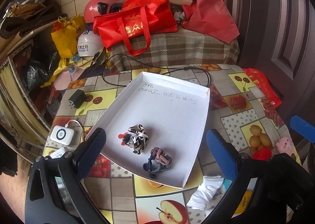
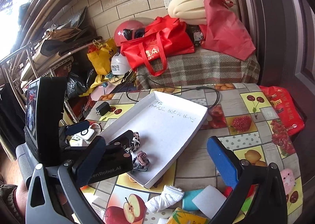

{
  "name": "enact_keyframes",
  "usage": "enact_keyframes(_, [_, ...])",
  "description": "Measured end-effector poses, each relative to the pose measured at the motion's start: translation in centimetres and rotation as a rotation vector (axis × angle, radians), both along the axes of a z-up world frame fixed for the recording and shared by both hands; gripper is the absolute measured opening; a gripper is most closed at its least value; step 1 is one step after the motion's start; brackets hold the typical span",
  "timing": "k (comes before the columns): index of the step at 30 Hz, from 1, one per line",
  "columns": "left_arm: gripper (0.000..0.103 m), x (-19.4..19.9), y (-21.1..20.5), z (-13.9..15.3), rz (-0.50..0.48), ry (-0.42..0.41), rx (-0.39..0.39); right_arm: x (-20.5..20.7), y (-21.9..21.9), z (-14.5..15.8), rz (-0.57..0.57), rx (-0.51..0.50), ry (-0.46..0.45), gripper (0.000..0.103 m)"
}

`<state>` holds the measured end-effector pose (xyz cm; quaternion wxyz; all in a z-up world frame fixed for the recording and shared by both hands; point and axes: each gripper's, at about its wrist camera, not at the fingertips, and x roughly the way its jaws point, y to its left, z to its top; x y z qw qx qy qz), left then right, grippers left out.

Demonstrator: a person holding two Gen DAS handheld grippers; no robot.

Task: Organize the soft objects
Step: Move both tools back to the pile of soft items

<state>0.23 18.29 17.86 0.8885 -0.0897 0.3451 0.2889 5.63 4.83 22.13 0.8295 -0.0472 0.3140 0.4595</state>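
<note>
On the fruit-print table: I see a white cardboard tray [image 1: 177,109] lying flat.
Hidden parts: in my right wrist view the left gripper [image 2: 110,143] covers most of the black-and-white scrunchie [image 2: 135,139]; the handwriting on the tray floor is too faint for me to read.
Cut off: the white glove [image 1: 204,192] and the pink plush toy [image 1: 283,144] sit partly behind my gripper frames.
Tray axis: its long axis runs from the near right corner to the far left, open side up.
Tray contents: the black-and-white scrunchie [image 1: 136,137] and, just beside it toward the near rim, a bunch of pink and grey hair ties [image 1: 158,162], apart from each other.
Outside the tray: the glove, a teal sponge [image 2: 192,197] and a white foam block [image 2: 208,200] near the front edge.
Left gripper [image 1: 155,143]: jaws spread, nothing between them, above the tray.
Right gripper [image 2: 157,161]: jaws spread wide, holding nothing.
</note>
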Motion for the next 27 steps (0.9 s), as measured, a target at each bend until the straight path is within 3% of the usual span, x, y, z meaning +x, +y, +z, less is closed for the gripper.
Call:
enact_keyframes(13, [0.103,-1.4,-2.5,2.3,-0.042,-0.039,0.018,-1.4,-9.7,6.7,-0.157,0.219,-0.188,0.103])
enact_keyframes(16, [0.103,-1.4,-3.2,2.6,-0.056,-0.046,0.022,-1.3,-12.2,8.0,-0.247,0.247,-0.225,0.103])
enact_keyframes(21, [0.103,-1.3,-4.1,2.6,-0.08,-0.045,0.02,-0.2,-14.1,7.3,-0.332,0.198,-0.212,0.103])
enact_keyframes(27, [0.103,-2.3,-4.3,0.3,-0.103,-0.02,-0.026,0.1,-16.6,3.5,-0.376,0.107,-0.191,0.103])
